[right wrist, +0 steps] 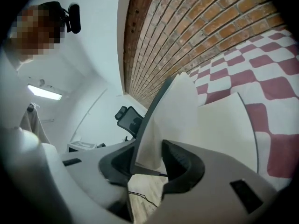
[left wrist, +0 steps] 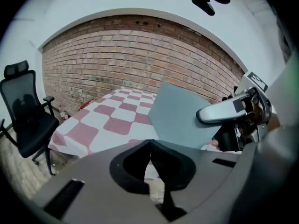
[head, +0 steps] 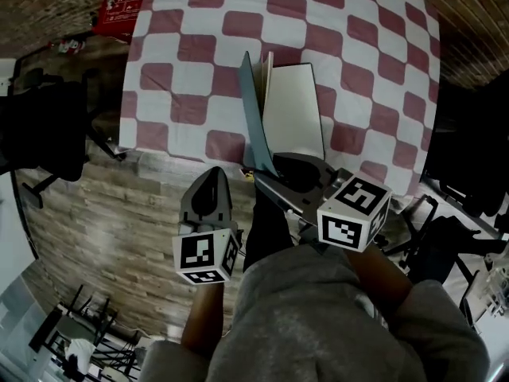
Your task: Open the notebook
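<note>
Grey-blue cover (head: 253,114) and some leaves pinched upright in the right hand-held gripper (right wrist: 147,158), left hand-held gripper (left wrist: 150,144) shut empty alongside, probably risked the notebook (head: 293,110) just ahead on the surface (head: 199,46) flopping shut through a slack pinch.

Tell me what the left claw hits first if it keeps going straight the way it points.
Most likely the red-and-white checked tablecloth near its front edge, just left of the raised grey-blue notebook cover. The shut left claw aims there, though depth is hard to judge.
</note>
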A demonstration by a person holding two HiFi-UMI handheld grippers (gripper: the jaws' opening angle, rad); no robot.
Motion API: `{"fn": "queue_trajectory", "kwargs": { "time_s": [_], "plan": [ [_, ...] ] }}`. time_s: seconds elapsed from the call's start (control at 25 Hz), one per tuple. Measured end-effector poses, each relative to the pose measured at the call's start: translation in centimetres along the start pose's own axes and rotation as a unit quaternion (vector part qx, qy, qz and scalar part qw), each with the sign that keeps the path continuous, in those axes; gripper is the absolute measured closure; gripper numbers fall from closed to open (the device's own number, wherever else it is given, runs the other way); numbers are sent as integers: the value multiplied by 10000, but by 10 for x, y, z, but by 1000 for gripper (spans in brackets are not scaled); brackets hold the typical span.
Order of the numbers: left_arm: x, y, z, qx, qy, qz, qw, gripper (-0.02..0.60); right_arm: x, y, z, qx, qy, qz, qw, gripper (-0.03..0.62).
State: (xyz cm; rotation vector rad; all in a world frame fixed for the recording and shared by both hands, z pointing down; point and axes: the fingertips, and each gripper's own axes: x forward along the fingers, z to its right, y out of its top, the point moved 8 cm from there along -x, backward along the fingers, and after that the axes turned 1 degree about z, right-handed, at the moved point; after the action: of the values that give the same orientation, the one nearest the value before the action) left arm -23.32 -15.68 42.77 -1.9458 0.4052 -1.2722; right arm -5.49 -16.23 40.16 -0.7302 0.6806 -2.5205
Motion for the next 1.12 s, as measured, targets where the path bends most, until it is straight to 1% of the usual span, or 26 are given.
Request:
{"fn": "queue_trajectory", "kwargs": {
  "time_s": [0.24, 0.4, 0.48, 0.6, 0.76, 0.88, 1.0, 1.12],
  "plan": [
    [-24, 3, -33, -129, 382, 167, 9990, 571, 44, -3, -16, -204, 269, -278, 9990, 441],
    [-36, -2, -54, -177, 549, 139, 9982, 571, 75, -15, -18, -292, 294, -391, 9984, 433],
    [-40, -5, -64, -203, 636, 112, 9977, 571, 91, -23, -16, -377, 207, -484, 9979, 428],
    [-45, -7, -76, -240, 710, 63, 9972, 571, 111, -33, -10, -331, -5, -727, 9968, 418],
    [-46, -8, -86, -206, 676, -7, 9975, 571, 133, -41, -5, -369, -455, -1027, 9930, 416],
    [-43, -6, -89, -176, 615, -6, 9980, 571, 136, -42, -9, -456, -709, -1048, 9909, 414],
    [-41, -3, -89, -103, 561, 0, 9984, 571, 133, -44, -16, -545, -783, -957, 9908, 410],
    [-43, 2, -89, -52, 540, 43, 9985, 571, 133, -45, -26, -831, -894, -961, 9879, 391]
  ]
}}
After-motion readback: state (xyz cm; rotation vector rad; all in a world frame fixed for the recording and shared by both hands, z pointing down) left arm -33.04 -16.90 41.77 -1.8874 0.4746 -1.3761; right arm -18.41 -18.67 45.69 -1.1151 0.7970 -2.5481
